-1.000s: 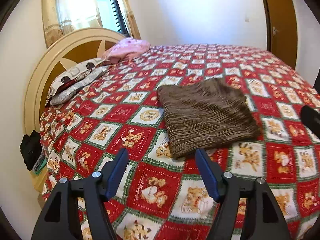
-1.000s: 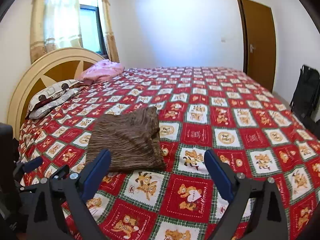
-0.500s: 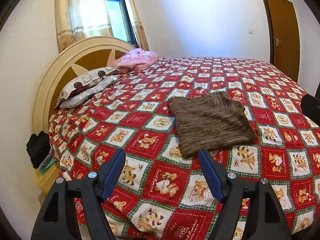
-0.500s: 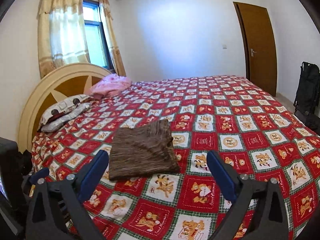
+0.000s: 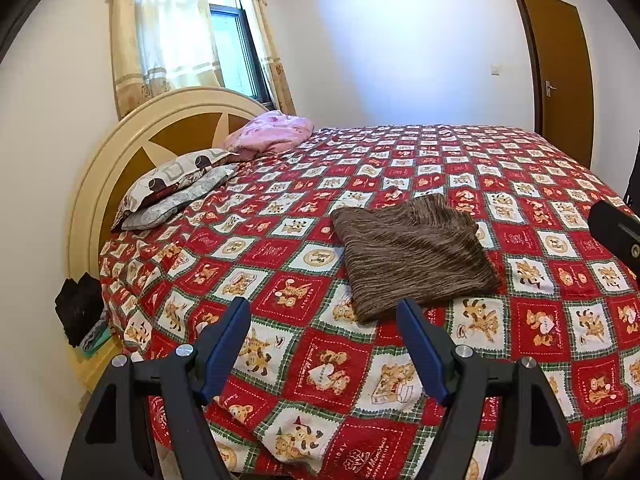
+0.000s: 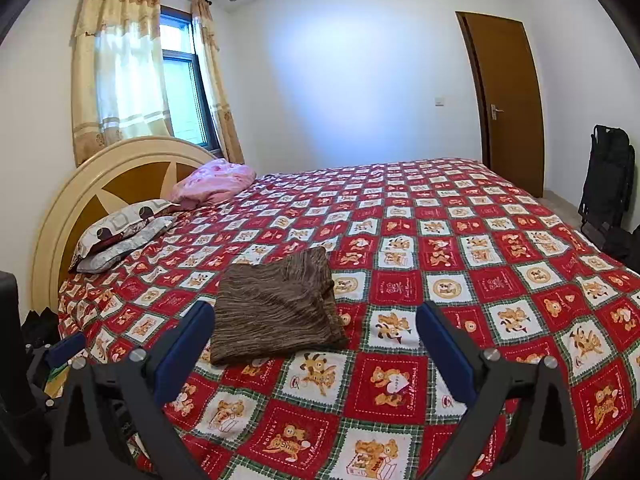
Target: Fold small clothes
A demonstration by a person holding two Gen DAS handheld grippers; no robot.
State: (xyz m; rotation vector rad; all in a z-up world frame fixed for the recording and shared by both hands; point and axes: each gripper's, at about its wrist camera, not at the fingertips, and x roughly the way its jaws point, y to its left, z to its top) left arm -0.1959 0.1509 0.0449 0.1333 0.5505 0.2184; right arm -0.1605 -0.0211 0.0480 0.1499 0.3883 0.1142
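A brown striped garment (image 5: 412, 252) lies folded into a compact rectangle on the red teddy-bear bedspread (image 5: 520, 320); it also shows in the right wrist view (image 6: 276, 308). My left gripper (image 5: 324, 320) is open and empty, held above the bed's near edge, short of the garment. My right gripper (image 6: 316, 320) is open and empty, also back from the garment. The right gripper's body shows at the right edge of the left wrist view (image 5: 616, 232). The left gripper's blue finger shows at the left edge of the right wrist view (image 6: 64, 350).
Pillows (image 5: 172, 188) and a pink bundle (image 5: 272, 134) lie by the round headboard (image 5: 120, 168). A dark bag (image 5: 78, 308) sits beside the bed. A brown door (image 6: 508, 100) and a black folded item (image 6: 608, 176) stand at the right.
Both grippers have pulled back and up from the bed, so the folded garment looks smaller and farther. The garment has not moved. Both stay open.
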